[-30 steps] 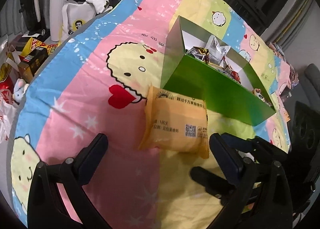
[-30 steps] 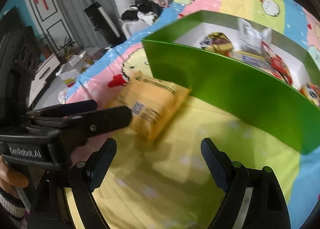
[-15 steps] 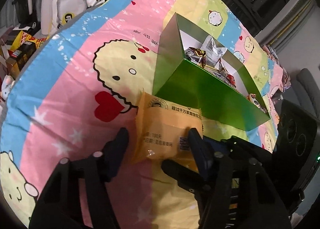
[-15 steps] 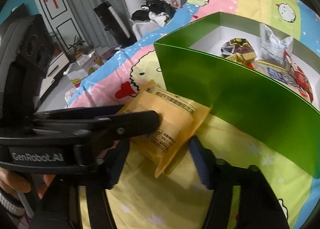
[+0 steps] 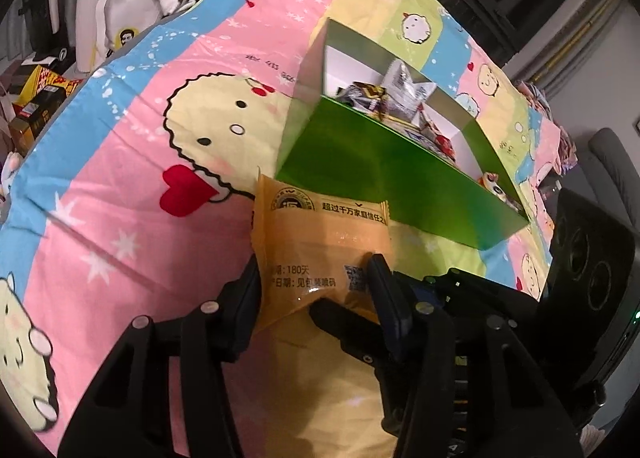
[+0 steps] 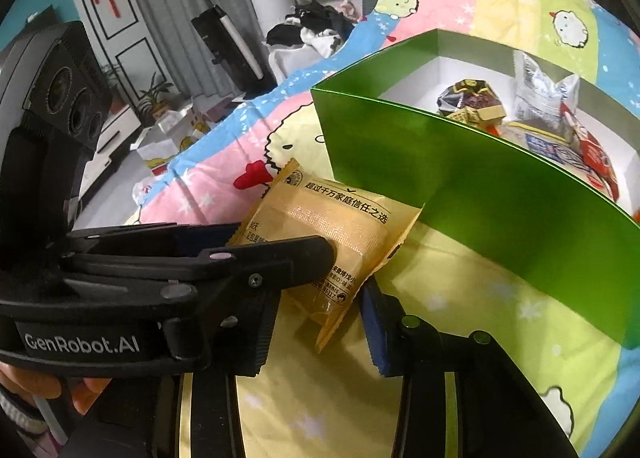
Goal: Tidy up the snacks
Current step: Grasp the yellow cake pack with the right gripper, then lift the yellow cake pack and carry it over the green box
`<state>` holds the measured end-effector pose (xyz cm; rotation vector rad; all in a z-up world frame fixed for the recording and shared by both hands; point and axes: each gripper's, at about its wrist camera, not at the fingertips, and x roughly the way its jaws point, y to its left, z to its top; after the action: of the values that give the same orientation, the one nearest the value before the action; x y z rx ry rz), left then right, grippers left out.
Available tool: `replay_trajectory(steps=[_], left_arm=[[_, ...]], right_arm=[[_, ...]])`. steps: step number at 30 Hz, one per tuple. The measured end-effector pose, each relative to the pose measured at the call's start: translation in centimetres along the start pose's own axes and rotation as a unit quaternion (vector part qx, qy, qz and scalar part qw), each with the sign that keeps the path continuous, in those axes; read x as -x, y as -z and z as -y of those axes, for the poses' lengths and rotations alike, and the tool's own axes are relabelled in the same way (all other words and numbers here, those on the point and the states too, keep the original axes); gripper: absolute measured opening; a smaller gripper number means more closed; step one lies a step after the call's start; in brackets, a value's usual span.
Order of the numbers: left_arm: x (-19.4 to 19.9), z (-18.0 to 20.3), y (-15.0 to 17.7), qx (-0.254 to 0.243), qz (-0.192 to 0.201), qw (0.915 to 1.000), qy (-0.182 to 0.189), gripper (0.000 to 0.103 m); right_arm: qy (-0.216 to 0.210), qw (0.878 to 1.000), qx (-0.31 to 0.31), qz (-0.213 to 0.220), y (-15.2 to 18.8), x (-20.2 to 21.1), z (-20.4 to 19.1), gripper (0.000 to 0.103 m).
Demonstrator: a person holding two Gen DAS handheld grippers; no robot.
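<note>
Orange snack pack (image 5: 320, 254) sits low in the middle of the frame, just in front of the green box (image 5: 384, 173). Left gripper (image 5: 314, 290) and right gripper (image 6: 320, 300) have just squeezed shut on it, probably to lift it in

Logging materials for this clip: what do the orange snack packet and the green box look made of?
Orange snack packet: thin plastic film by the look, glossy, with glare patches, crinkles and serrated end seals. Open green box: likely coated cardboard, with thin, stiff, flat walls, a satin green sheen outside and matte white inside.
</note>
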<state>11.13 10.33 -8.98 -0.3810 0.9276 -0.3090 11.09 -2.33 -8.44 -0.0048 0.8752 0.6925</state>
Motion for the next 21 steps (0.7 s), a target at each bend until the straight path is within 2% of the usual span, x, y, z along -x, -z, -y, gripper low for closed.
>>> replay_trajectory(steps=[21], left_arm=[[5.5,9.1,3.7,-0.079,0.041,0.9956,0.03,0.052]], right_arm=[[0.05,0.995,-0.01,0.087,4.3,11.1,-0.7,0.041]])
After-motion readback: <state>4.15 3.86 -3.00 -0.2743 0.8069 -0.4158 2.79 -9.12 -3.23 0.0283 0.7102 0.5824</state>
